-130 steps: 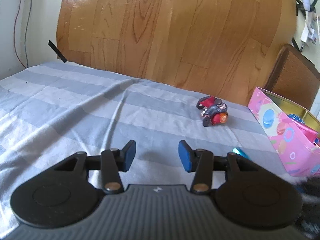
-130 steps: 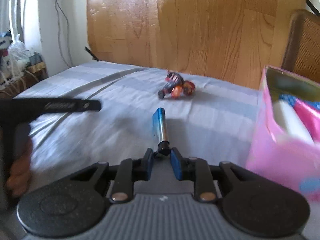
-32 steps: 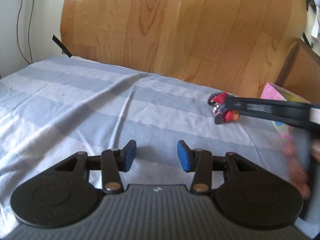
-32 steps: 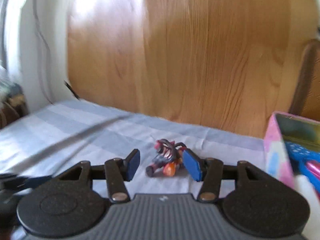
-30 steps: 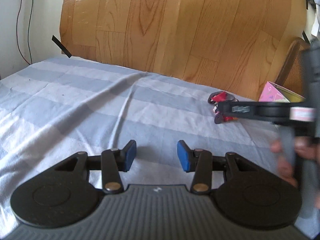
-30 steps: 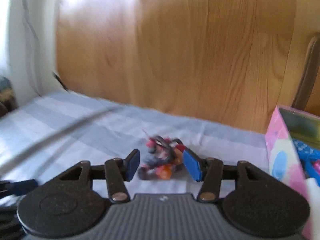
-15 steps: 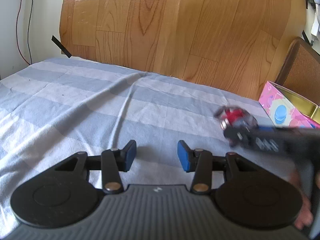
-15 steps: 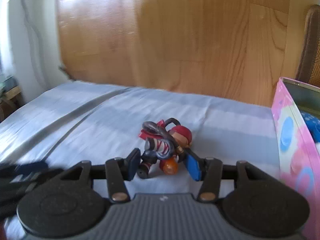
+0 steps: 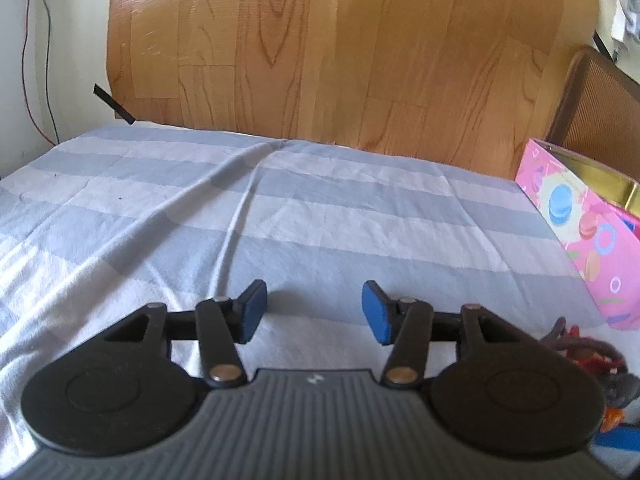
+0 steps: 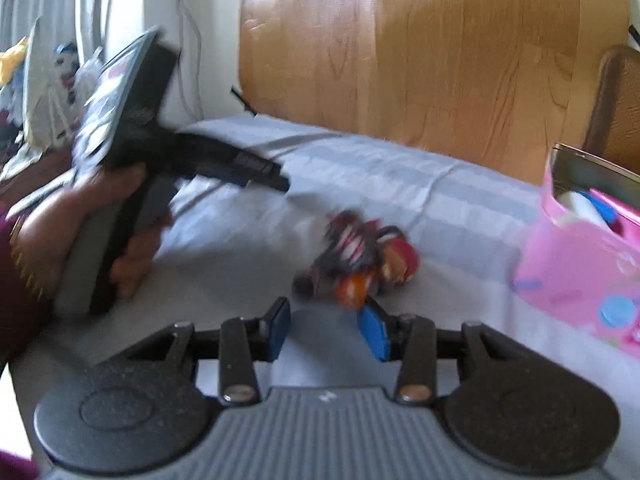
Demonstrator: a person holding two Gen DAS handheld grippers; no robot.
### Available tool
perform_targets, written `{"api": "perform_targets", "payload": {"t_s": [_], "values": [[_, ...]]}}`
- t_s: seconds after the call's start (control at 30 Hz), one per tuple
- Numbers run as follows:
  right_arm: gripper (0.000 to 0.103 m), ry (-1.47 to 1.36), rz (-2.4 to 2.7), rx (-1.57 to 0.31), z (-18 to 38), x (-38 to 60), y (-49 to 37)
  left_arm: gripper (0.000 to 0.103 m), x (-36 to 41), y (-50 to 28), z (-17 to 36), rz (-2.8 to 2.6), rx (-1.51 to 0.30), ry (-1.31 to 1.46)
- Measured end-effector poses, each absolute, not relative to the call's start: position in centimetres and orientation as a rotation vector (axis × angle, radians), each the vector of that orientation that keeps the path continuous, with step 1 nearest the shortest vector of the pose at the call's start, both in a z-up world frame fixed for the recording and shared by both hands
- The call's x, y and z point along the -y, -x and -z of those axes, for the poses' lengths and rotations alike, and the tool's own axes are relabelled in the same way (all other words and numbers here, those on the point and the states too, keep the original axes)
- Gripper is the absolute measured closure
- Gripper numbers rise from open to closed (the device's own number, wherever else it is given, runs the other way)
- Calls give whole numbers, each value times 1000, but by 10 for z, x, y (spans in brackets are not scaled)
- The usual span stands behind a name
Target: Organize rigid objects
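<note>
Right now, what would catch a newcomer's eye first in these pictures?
Probably the red toy, blurred, just beyond the right gripper, whose blue pads stand apart. Next, the pink box at the cloth's right edge, with things inside. The left gripper is open over bare cloth.

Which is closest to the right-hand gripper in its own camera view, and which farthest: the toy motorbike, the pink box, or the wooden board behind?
1. Toy motorbike, just ahead of the right gripper.
2. Pink box, off to the right.
3. Wooden board, upright at the back.
</note>
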State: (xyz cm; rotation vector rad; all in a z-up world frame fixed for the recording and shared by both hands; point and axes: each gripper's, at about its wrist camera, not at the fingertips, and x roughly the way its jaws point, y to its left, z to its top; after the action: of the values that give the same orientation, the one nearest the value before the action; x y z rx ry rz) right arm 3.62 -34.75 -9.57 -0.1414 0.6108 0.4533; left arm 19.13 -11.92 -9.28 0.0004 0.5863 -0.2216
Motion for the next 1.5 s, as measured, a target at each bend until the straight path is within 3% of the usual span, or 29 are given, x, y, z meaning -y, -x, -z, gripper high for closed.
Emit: {"api": "perform_targets", "payload": {"t_s": [0.13, 0.27, 1.5], "values": [[51, 46, -427, -603, 94, 369, -21, 45, 125, -190, 93, 218, -590, -41], [51, -55, -420, -619, 94, 383, -29, 45, 125, -189, 92, 215, -590, -53], [47, -95, -424, -616, 99, 387, -24, 39, 127, -189, 93, 242, -595, -55]]}}
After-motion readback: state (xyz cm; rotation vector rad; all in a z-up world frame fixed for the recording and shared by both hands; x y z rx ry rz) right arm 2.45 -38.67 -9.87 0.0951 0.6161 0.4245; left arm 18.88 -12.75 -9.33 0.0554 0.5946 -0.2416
